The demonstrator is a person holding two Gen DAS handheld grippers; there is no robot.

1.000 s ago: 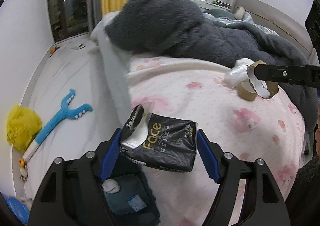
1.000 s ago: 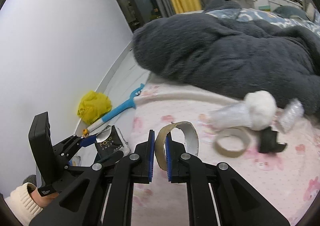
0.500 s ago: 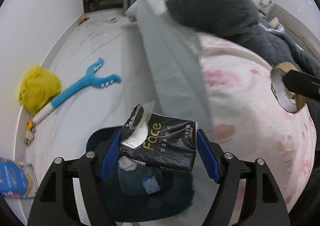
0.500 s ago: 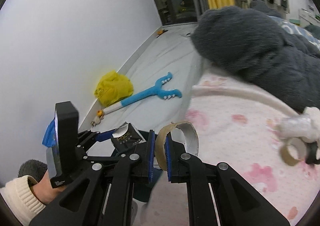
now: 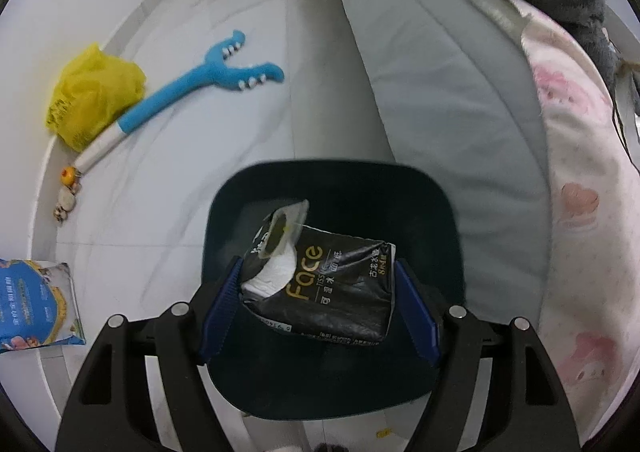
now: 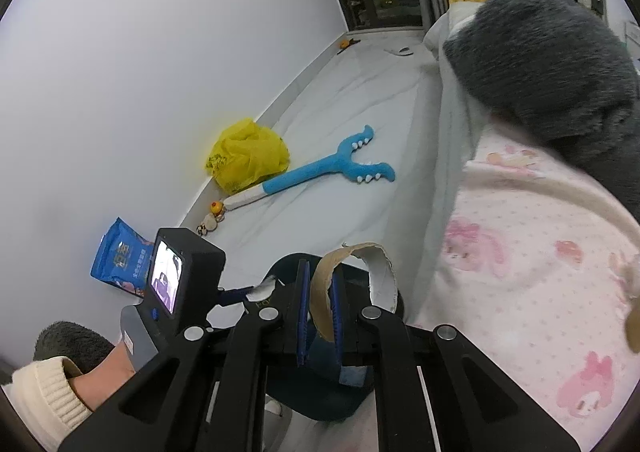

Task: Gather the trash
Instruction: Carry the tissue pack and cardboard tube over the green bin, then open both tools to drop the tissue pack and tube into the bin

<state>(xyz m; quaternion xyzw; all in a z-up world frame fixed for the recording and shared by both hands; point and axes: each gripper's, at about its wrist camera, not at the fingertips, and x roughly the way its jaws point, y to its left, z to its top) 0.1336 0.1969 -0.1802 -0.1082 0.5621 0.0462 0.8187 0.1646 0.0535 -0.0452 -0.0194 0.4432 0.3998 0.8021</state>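
My left gripper (image 5: 318, 296) is shut on a black tissue pack (image 5: 324, 284) with white tissue poking out of its torn top, and it hangs directly over the dark bin (image 5: 332, 188) on the floor. My right gripper (image 6: 320, 304) is shut on a bent cardboard tape ring (image 6: 352, 284), held above the near side of the same bin (image 6: 320, 392). In the right wrist view the left gripper's body with its small screen (image 6: 168, 280) sits just to the left, held by a hand in a cream sleeve (image 6: 44, 388).
On the pale floor lie a yellow plastic bag (image 5: 94, 92), a blue forked plush toy (image 5: 212, 76) and a blue snack packet (image 5: 34, 304) near the wall. The bed with a pink patterned blanket (image 6: 520, 284) and grey fluffy cover (image 6: 540, 64) rises at the right.
Both grippers swung off the bed and down toward the floor. The bin has come under the tissue pack, and the tape ring has followed to the bin's edge.
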